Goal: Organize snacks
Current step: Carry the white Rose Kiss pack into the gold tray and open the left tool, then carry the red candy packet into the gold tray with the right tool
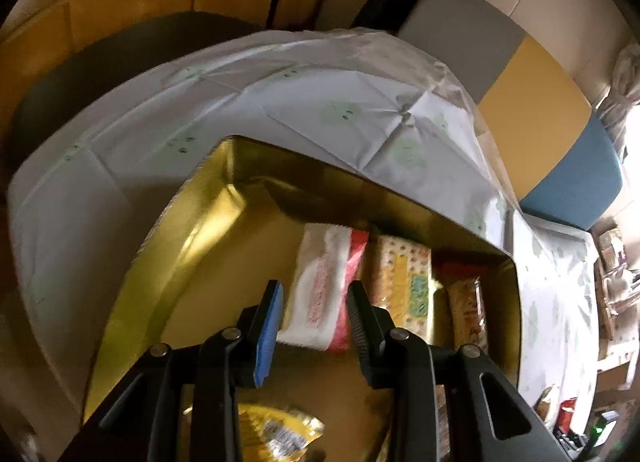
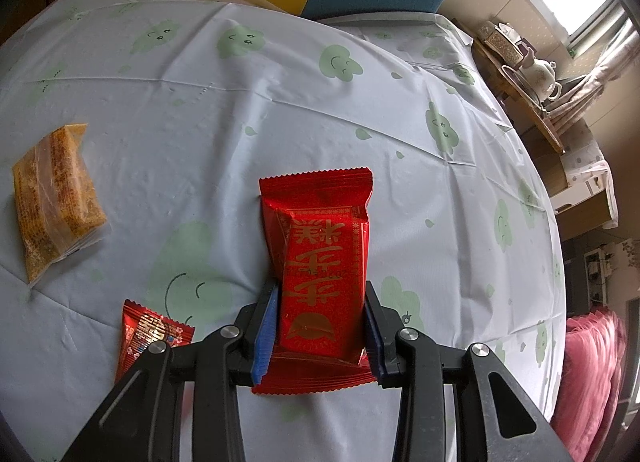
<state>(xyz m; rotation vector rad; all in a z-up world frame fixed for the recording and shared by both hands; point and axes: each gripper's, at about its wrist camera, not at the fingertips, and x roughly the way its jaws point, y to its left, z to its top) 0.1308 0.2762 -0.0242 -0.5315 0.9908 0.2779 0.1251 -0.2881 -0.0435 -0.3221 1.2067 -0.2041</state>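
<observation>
A person stands over a round surface (image 2: 280, 109) draped in a pale cloth printed with green smiling clouds, a two-fingered tool in each hand.

The left tool (image 1: 314, 314) hangs over a gold tin (image 1: 168, 262). Its fingers sit slightly apart with nothing pressed between them; a white and pink snack packet (image 1: 320, 294) lies on the tin floor beyond the gap, first in a row with a cracker packet (image 1: 402, 282) and a brown packet (image 1: 466, 310). A yellow packet (image 1: 276, 434) lies nearer, partly hidden under the tool.

The right tool (image 2: 320, 326) is clenched on the lower half of a red foil packet (image 2: 320, 258), which sticks out forward over the cloth. An orange clear-wrapped snack (image 2: 56, 201) and a small red packet (image 2: 148, 336) wait loose on the cloth to its left.

The likely trouble: foil is slick, and the grip is low on the packet, so a quick swing toward the tin could let it slide or pivot out. A tighter squeeze risks crushing the contents. The left tool, lingering low in the tin, could nudge the neat row askew, or block the right tool's way in.
</observation>
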